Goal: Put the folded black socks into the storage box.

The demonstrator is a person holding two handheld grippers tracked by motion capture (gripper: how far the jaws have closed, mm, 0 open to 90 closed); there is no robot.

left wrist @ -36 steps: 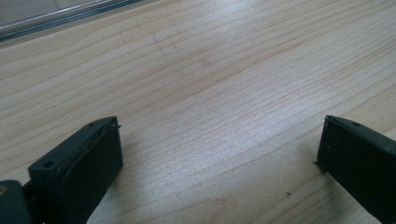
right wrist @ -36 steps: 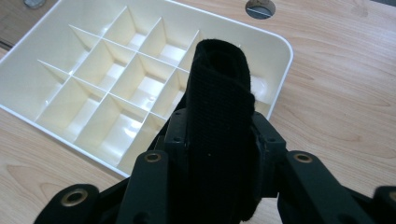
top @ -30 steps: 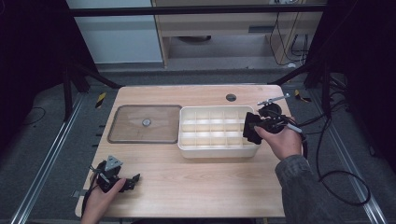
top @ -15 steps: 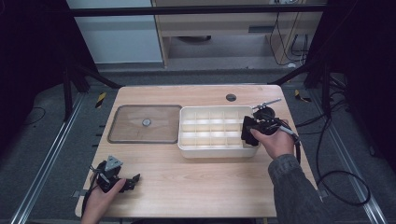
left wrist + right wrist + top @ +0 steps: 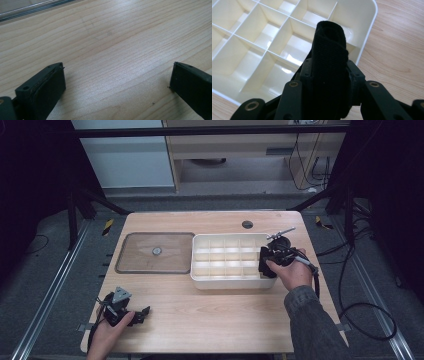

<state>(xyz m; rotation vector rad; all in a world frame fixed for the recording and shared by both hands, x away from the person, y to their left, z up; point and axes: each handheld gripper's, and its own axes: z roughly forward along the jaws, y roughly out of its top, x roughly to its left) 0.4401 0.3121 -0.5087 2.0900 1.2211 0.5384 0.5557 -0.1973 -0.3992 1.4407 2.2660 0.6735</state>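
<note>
In the right gripper view, the black strap (image 5: pixel 329 65) hides the tray (image 5: pixel 372 27) compartment behind it, and its lower end is cut off by the bottom edge. The tray's left part runs past the frame. In the high view, the small round item (image 5: pixel 156 251) on the lid (image 5: pixel 135 265) is too small to identify.

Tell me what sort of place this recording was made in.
Most likely a lab or workshop set up for recording handling tasks. A bare wooden table stands between metal floor rails, cables trail across the grey floor, and dark frame struts stand around it.
</note>
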